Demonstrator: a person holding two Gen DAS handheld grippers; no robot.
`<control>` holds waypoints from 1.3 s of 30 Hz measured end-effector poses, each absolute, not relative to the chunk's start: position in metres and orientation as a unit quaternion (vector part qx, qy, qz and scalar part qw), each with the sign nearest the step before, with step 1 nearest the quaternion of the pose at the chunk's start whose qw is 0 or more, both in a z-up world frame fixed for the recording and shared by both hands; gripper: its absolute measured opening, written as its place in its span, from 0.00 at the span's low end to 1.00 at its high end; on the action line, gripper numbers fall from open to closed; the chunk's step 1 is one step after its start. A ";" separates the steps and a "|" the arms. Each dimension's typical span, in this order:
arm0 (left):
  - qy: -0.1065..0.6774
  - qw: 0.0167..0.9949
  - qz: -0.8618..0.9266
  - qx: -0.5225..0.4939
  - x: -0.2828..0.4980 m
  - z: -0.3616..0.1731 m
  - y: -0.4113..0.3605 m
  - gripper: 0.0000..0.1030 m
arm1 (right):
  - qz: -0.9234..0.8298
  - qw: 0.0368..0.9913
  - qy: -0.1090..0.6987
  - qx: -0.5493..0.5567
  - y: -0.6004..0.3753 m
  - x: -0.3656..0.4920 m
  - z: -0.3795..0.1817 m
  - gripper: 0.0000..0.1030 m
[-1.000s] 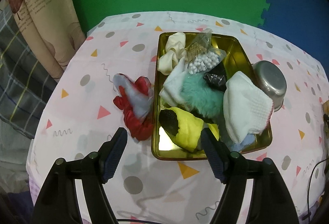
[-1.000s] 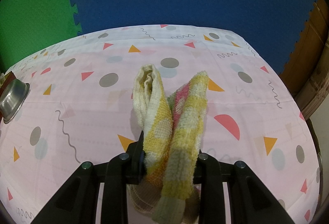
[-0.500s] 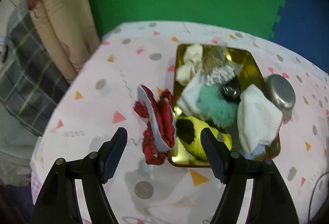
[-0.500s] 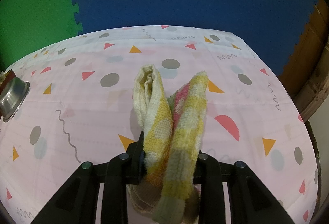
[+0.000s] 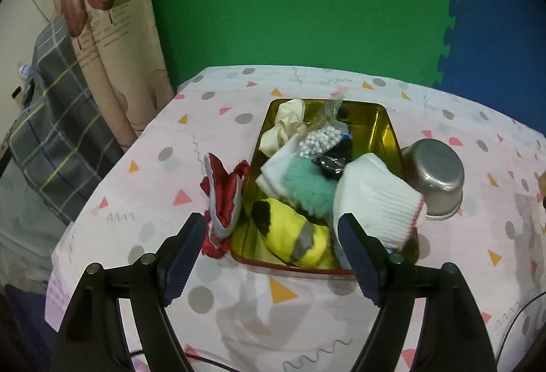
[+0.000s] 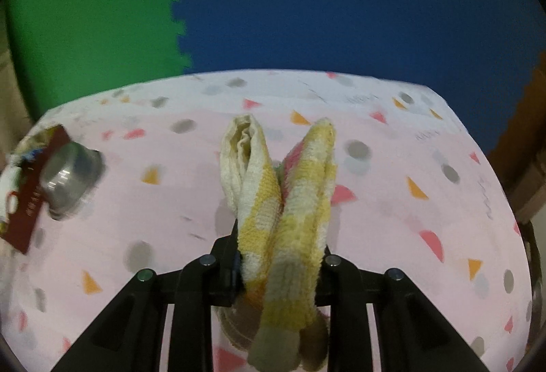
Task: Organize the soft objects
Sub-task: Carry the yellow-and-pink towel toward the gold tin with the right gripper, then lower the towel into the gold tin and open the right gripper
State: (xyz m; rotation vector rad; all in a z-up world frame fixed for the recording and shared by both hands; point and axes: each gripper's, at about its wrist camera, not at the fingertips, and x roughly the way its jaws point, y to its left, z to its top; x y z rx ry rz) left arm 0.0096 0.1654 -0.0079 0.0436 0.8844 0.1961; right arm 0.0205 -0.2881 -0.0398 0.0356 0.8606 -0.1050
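A gold tin tray [image 5: 385, 123] on the table holds several soft items: a yellow and grey sock [image 5: 300, 242], a teal fluffy piece [image 5: 307, 184], a white knit glove [image 5: 375, 194], a cream scrunchie [image 5: 286, 126] and a bag of white beads [image 5: 320, 140]. A red and grey cloth [image 5: 221, 201] lies against the tray's left side. My left gripper [image 5: 273, 256] is open and empty, above the tray's near edge. My right gripper [image 6: 279, 256] is shut on a yellow checked towel [image 6: 286, 201], held above the table.
A steel bowl [image 5: 436, 177] lies tipped beside the tray's right side; it also shows in the right wrist view [image 6: 68, 177], with the tray's red end [image 6: 30, 198]. The pink patterned tablecloth [image 6: 392, 201] covers the table. Green and blue foam mats stand behind.
My left gripper has pulled back and up from the tray, still open. My right gripper has turned left with the towel, so the bowl and tray end now show.
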 end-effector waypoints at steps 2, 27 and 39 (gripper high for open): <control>0.428 0.898 0.098 0.016 0.005 -0.010 0.163 0.76 | -0.035 0.910 0.412 0.016 -0.274 0.024 -0.029 0.25; 0.442 0.889 0.123 -0.007 -0.019 -0.028 0.162 0.76 | 0.201 0.896 0.393 -0.038 -0.043 0.067 0.030 0.25; 0.453 0.880 0.138 -0.033 -0.020 -0.032 0.179 0.76 | 0.263 0.869 0.414 -0.066 0.045 0.097 0.016 0.25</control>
